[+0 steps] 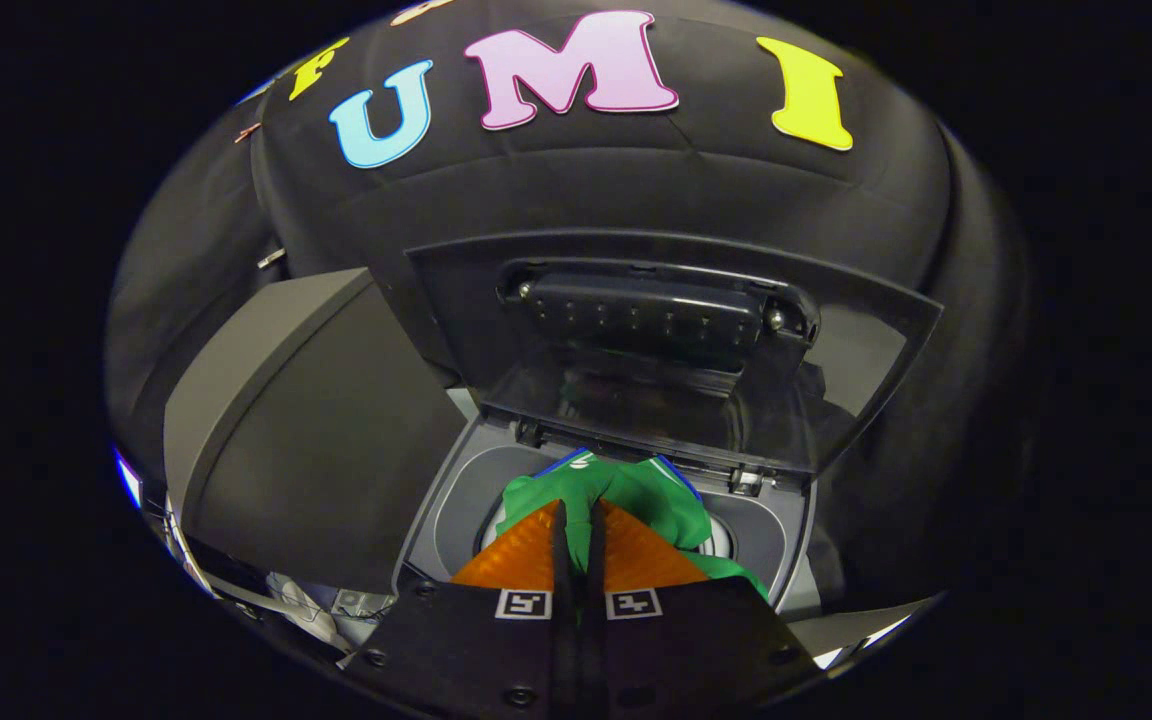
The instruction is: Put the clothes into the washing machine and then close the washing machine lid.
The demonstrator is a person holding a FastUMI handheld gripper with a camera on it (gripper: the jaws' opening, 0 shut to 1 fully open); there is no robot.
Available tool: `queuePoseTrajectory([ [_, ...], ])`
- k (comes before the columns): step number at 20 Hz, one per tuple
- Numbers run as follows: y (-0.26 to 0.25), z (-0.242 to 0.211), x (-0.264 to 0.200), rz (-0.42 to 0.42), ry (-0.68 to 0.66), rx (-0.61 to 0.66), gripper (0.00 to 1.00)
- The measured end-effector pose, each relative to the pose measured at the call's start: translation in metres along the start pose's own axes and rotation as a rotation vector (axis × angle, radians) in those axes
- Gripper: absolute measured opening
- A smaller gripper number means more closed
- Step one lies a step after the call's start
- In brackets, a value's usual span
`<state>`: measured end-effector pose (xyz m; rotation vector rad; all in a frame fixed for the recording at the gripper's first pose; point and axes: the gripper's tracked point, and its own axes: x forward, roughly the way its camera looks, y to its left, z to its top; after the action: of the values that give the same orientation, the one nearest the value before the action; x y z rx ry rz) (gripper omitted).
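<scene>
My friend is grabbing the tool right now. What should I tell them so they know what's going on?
Tool: its orange fingers are shut on the green garment.
Garment: hanging over the washing machine's open drum, bunched just ahead of the fingers.
Lid: up, standing open behind the opening.
Done: garment picked up and brought over the drum.
Left: lower it in, let go, pull the tool out, then swing the lid down shut.

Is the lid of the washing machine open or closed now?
Open. The lid stands raised behind the tub opening, and the gripper, shut on green cloth, holds it over the tub.
</scene>
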<state>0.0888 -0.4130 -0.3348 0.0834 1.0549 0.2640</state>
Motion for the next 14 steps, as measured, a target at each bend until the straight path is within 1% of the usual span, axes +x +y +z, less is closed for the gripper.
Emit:
queuePoseTrajectory([
  [4,-0.006,-0.017,0.015,-0.019,0.020,0.010,0.05],
  [11,-0.020,-0.064,0.054,-0.082,0.103,0.104,0.05],
  [13,-0.016,-0.078,0.070,-0.058,0.111,0.117,0.05],
  [14,-0.017,-0.087,0.082,-0.060,0.115,0.107,0.05],
])
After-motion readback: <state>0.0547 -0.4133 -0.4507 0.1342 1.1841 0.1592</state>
